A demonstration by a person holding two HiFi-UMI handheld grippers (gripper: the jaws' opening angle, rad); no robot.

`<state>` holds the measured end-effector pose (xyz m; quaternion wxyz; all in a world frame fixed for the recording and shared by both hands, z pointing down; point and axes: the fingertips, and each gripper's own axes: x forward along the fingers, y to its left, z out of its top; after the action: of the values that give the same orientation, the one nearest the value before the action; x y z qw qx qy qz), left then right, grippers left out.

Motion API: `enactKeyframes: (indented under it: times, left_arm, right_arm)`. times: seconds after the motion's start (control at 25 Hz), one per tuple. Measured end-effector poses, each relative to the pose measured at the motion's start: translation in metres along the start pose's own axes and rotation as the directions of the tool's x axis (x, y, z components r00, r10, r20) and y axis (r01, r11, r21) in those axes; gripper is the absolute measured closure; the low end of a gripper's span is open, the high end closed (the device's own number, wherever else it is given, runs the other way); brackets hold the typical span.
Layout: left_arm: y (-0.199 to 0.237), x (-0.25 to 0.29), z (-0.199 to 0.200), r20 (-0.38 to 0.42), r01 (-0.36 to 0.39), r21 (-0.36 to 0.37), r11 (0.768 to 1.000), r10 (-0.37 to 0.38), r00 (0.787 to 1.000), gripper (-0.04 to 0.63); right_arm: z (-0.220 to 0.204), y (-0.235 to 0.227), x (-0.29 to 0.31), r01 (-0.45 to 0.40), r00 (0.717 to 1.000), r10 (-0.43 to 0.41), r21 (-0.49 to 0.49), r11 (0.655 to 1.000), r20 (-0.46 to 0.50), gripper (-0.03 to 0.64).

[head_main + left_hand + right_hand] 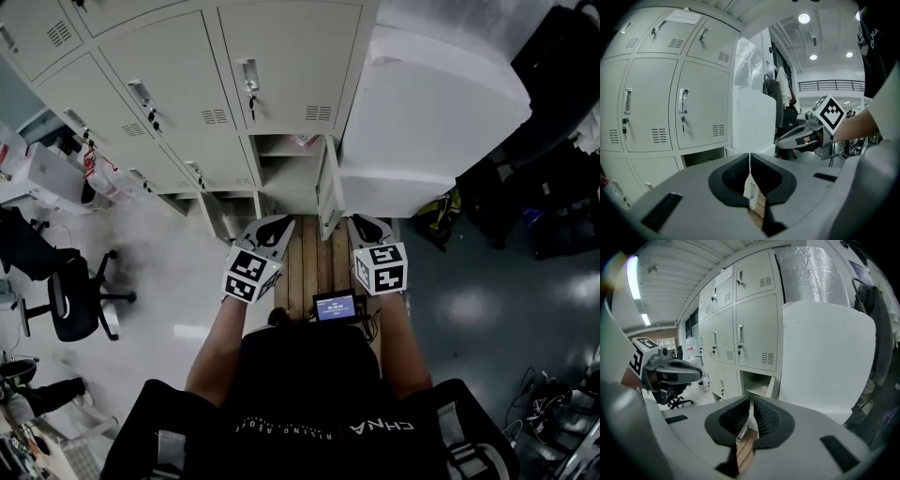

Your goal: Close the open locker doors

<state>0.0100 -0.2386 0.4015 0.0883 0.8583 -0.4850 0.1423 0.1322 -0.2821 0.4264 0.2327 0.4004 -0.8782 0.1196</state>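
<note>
Left gripper, right gripper, seemingly closed

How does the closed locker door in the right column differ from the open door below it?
The closed upper door sits flush with the locker front; the open lower door stands out toward the person. The closed upper door shows its handle and vents; the open lower door appears edge-on. Both are pale metal.

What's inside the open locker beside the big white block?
The open locker holds a small pinkish item, too blurred to identify. The right gripper covers its lower part.
</note>
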Motion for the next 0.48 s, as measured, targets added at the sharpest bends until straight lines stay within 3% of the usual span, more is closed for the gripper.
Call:
enactKeyframes:
  times: [0.4, 0.48]
  left_arm:
    - [-0.003, 0.015, -0.01, -0.04, -0.039, -0.011, 0.999, 0.039, 0.998, 0.574]
    - [-0.002, 0.017, -0.016, -0.053, -0.055, -0.014, 0.998, 0.054, 0.997, 0.574]
  right_arm:
    - [-0.026, -0.023, 0.032, -0.06, 0.996, 0.057, -0.046, 0.997, -0.073, 0.567]
    - [-0.033, -0.023, 0.042, -0.096, 0.991, 0.092, -0.047, 0.994, -0.095, 0.509]
